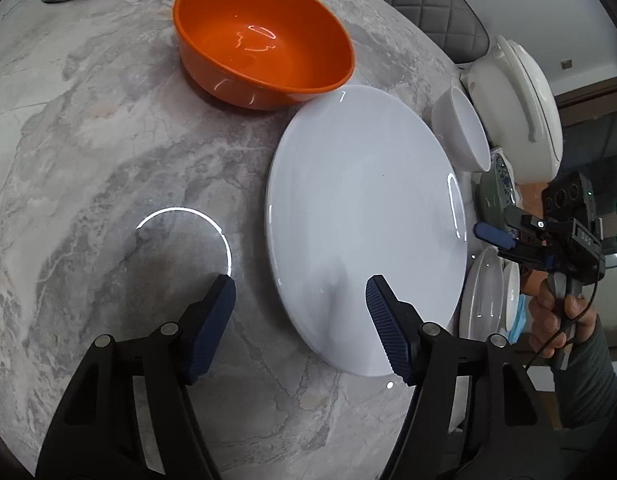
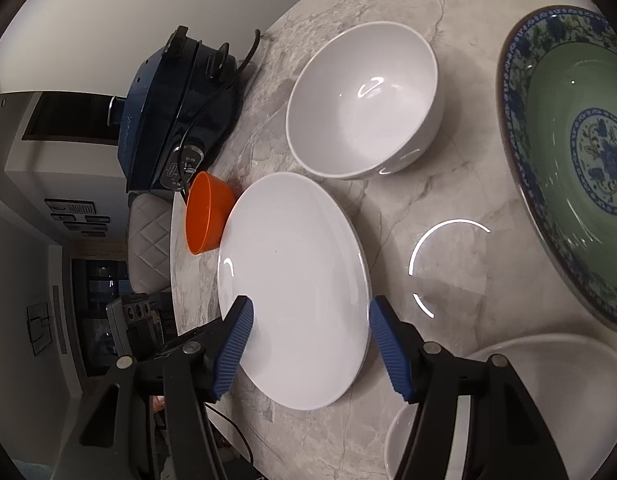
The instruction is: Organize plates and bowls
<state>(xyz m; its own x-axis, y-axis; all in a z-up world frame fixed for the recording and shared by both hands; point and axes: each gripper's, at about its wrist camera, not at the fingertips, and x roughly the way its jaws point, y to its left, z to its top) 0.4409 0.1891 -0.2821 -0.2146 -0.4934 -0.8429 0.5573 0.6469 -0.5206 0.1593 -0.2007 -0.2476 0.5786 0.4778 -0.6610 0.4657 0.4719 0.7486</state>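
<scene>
A large white plate (image 1: 364, 224) lies flat on the marble table (image 1: 108, 160); it also shows in the right wrist view (image 2: 296, 288). An orange bowl (image 1: 264, 44) stands just behind it, also seen from the right (image 2: 206, 212). My left gripper (image 1: 300, 312) is open and empty, its right finger over the plate's near rim. My right gripper (image 2: 310, 344) is open and empty, its fingers straddling the plate's near part; it shows in the left view (image 1: 496, 236). A white bowl (image 2: 364, 100) and a green patterned bowl (image 2: 580, 152) stand beyond.
A dark blue appliance (image 2: 176, 116) with a cord sits at the table's far edge. A white lidded pot (image 1: 520, 108) stands by the white bowl (image 1: 464, 132). More white dishes (image 2: 548, 392) lie near my right gripper. A quilted chair (image 1: 420, 4) is behind the table.
</scene>
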